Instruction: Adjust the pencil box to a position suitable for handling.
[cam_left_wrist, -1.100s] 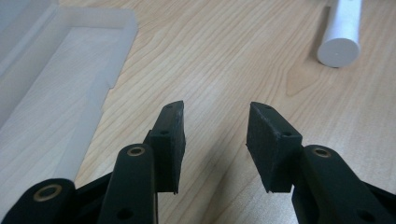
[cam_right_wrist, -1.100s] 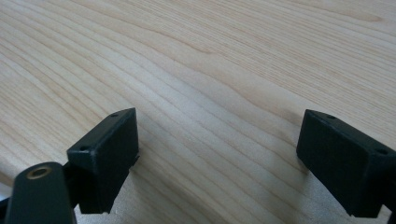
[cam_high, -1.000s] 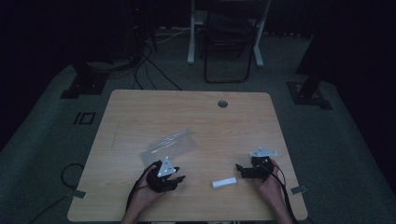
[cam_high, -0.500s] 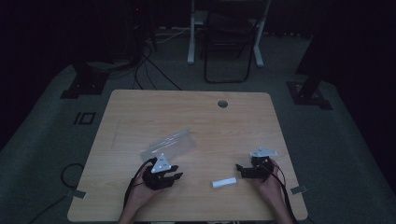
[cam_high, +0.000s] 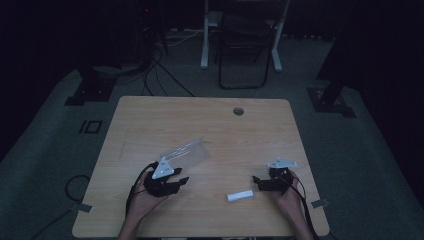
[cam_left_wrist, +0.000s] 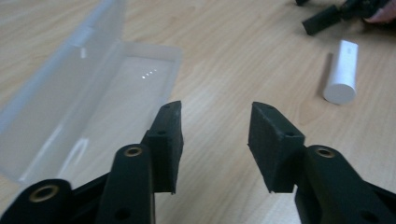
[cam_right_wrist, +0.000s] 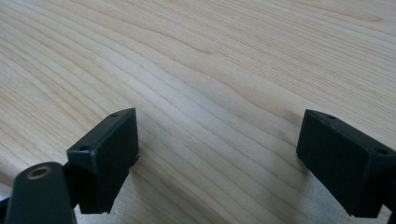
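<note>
A clear plastic case (cam_high: 184, 151) lies open on the wooden table (cam_high: 210, 125), its lid raised; in the left gripper view the case (cam_left_wrist: 84, 98) is at the left. A short white cylinder (cam_high: 240, 195) lies near the front edge, and the cylinder (cam_left_wrist: 342, 71) is at the upper right of the left gripper view. My left gripper (cam_high: 181, 182) rests just in front of the case, open and holding nothing (cam_left_wrist: 215, 140). My right gripper (cam_high: 256, 181) sits right of the cylinder, jaws wide open over bare wood (cam_right_wrist: 217, 158).
A round cable hole (cam_high: 238, 111) is in the table's far side. Beyond the table stand a chair (cam_high: 243, 45) and desk legs on a dark floor with cables (cam_high: 150, 65). The other gripper's jaws (cam_left_wrist: 327, 16) show at the top right of the left gripper view.
My left gripper has shifted slightly toward the case and turned a little to the right. The right gripper, the case and the cylinder have stayed put.
</note>
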